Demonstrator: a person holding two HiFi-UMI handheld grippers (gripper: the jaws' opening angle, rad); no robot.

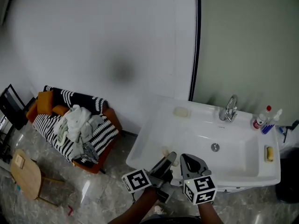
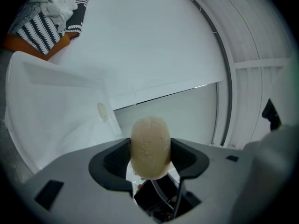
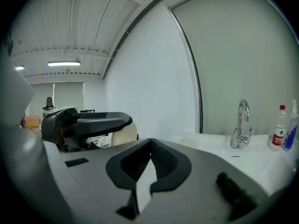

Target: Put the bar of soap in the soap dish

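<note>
The bar of soap (image 2: 149, 146) is showing pale cream with faint specks. The left gripper (image 1: 171, 158) and right gripper (image 3: 150, 143) are showing matt grey shells with black ribbed pads. Each is carrying a white cube (image 1: 137, 180) printed with black square markers. The sink (image 1: 154, 134) is gleaming white, its tap (image 1: 230, 108) chrome, and the soap dish (image 1: 181, 111) on it a washed-out cream. A yellow block (image 1: 269, 153) and a red-capped white bottle (image 1: 259, 120) are standing out at its right. The sofa (image 1: 111, 120) is showing orange under a black-and-white striped throw (image 1: 46, 125). The wall (image 1: 93, 41) is reading white and the panel (image 1: 252, 41) grey-green.
</note>
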